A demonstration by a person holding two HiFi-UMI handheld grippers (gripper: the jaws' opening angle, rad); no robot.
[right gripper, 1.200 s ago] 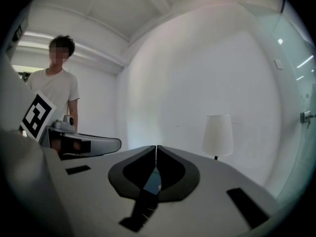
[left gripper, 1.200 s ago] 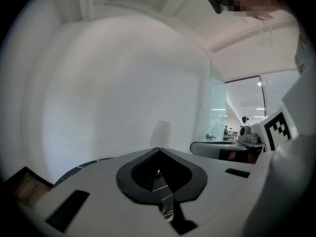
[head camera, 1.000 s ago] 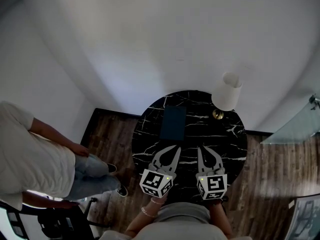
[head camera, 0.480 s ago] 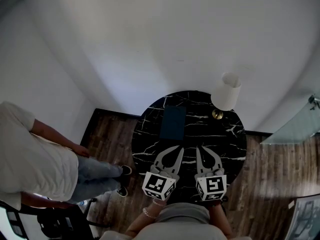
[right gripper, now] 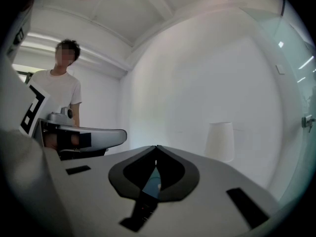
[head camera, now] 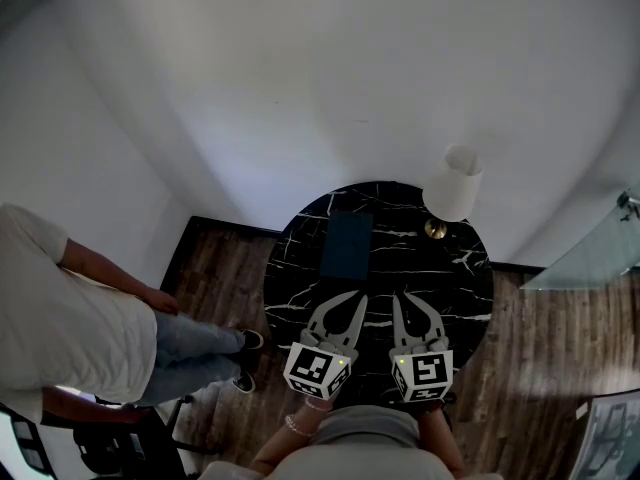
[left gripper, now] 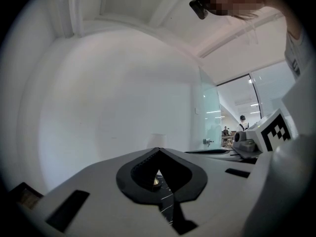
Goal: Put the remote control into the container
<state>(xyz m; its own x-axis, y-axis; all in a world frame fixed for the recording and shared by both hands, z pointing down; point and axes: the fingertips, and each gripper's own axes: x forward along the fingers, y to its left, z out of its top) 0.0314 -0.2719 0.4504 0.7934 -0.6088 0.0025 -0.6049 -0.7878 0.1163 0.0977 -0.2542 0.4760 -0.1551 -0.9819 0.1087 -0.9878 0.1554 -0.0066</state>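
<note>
- Head view, nearest first: the person's wrists come in at the bottom edge, a bracelet (head camera: 295,426) on the left one, each hand holding a gripper by its marker cube.
- The left gripper (head camera: 353,296) is above the table's near edge, left of centre. Its jaws are drawn together, the tips meeting in a point, with nothing between them.
- The right gripper (head camera: 403,299) is just beside it above the same near edge. Its jaws are also closed tip to tip and hold nothing.
- In the left gripper view, the left gripper (left gripper: 158,150) shows its tips touching. The right gripper (left gripper: 266,135) sits close at the side.
- In the right gripper view, the right gripper (right gripper: 156,147) shows its tips pressed together. The left gripper (right gripper: 86,137) is alongside.
- Both stand over a round black marble table (head camera: 455,288) veined in white, on a dark wood floor (head camera: 215,268).
- A flat dark teal rectangle (head camera: 346,245) lies on the far left part of the table top, well apart from both grippers. It shows bluish through the gap below the right jaws (right gripper: 150,181). I cannot tell whether it is the container, nor make out a remote on it.
- A lamp (head camera: 452,182) with a white shade stands at the table's far right edge on a brass foot (head camera: 436,230). It also shows in the right gripper view (right gripper: 219,141).
- A bystander (head camera: 70,328) in a white T-shirt and jeans stands off the table's left side.
- A white wall (head camera: 300,88) rises beyond the table.
</note>
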